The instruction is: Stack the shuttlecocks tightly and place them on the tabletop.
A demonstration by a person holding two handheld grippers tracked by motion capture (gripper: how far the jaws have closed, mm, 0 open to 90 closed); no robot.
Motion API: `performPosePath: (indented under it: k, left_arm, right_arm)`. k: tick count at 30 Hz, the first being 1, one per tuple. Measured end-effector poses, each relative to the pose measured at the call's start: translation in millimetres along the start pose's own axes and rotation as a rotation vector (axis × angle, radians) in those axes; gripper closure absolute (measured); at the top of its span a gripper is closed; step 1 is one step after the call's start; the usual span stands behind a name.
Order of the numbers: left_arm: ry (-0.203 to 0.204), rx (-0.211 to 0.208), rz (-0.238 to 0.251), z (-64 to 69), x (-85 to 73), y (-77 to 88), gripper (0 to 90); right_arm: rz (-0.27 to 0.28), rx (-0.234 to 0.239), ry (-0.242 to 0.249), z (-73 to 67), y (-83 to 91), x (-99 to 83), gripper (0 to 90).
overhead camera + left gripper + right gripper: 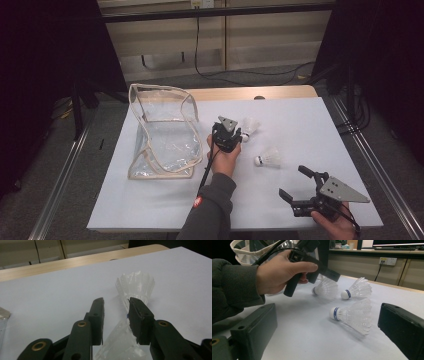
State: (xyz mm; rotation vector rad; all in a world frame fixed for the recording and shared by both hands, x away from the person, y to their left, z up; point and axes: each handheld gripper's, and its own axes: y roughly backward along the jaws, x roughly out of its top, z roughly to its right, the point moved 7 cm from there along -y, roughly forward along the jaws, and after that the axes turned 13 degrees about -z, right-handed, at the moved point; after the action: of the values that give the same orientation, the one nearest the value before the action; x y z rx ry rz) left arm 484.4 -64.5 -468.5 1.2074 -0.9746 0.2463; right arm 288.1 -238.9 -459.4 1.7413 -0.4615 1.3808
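High view: nearest the camera, at the worktop's near right corner, we see the right gripper [295, 183], a black two-jaw tool with a grey three-cornered plate, its jaws spread wide over bare white worktop [300, 120]. The left gripper [239, 134] hangs over the middle of the worktop, pointing toward a white feathered shuttlecock [249, 126] that lies just beyond it. A second white shuttlecock with a blue-banded cork [268, 158] lies between the two grippers, nearer the right edge. A clear plastic pouch with beige piping [162, 131] occupies the left half, its mouth gaping.

Left gripper view: we see the jaws standing apart, with a translucent shuttlecock skirt [120, 345] between them at the near edge; neither pad visibly presses it. Another shuttlecock [136, 287] lies just past the jaw tips.

Right gripper view: the gripper's own jaws stand far apart, nothing between them. We count three shuttlecocks here: one [352, 313] near, one [358, 290] farther, and one [325, 287] directly beneath the other hand's gripper [334, 275].
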Motion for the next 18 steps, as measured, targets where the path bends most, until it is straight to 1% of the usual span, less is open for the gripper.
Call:
performPosePath:
  k: [3,5,6,7,9,10,11,13,18]
  left_arm:
    - [0.004,-0.003,0.002,-0.3,0.8,0.2,64.0]
    - [0.005,-0.015,0.002,0.4,1.3,0.1,63.5]
    - [-0.005,-0.013,-0.009,1.1,1.9,0.6,62.3]
    - [-0.012,-0.010,-0.007,2.6,3.6,1.1,62.0]
    - [-0.016,-0.013,-0.007,4.5,7.6,3.3,62.0]
    - [-0.013,-0.016,-0.011,5.7,9.3,3.7,62.2]
    - [-0.017,-0.019,-0.020,6.2,10.3,4.0,62.2]
    - [-0.006,-0.030,-0.015,7.4,11.9,4.0,62.3]
    - [-0.001,-0.035,-0.044,6.3,8.4,2.7,62.9]
  right_arm:
    - [0.000,0.001,0.002,-0.1,-0.4,0.1,2.0]
    - [-0.001,-0.001,0.002,0.0,-0.5,0.1,2.0]
    - [0.000,0.000,0.002,0.0,-0.5,0.1,2.0]
    - [-0.001,0.000,0.002,0.0,-0.6,0.2,2.0]
    - [-0.003,0.000,0.003,0.2,-0.8,0.0,2.0]
    - [-0.007,0.002,0.000,-0.1,-0.8,-0.4,2.0]
    - [-0.006,0.002,0.002,-0.1,-0.9,-0.4,2.0]
    - [-0.004,0.003,0.001,-0.7,-1.0,-0.1,2.0]
    - [-0.001,0.005,-0.001,-0.8,-0.2,-0.1,2.0]
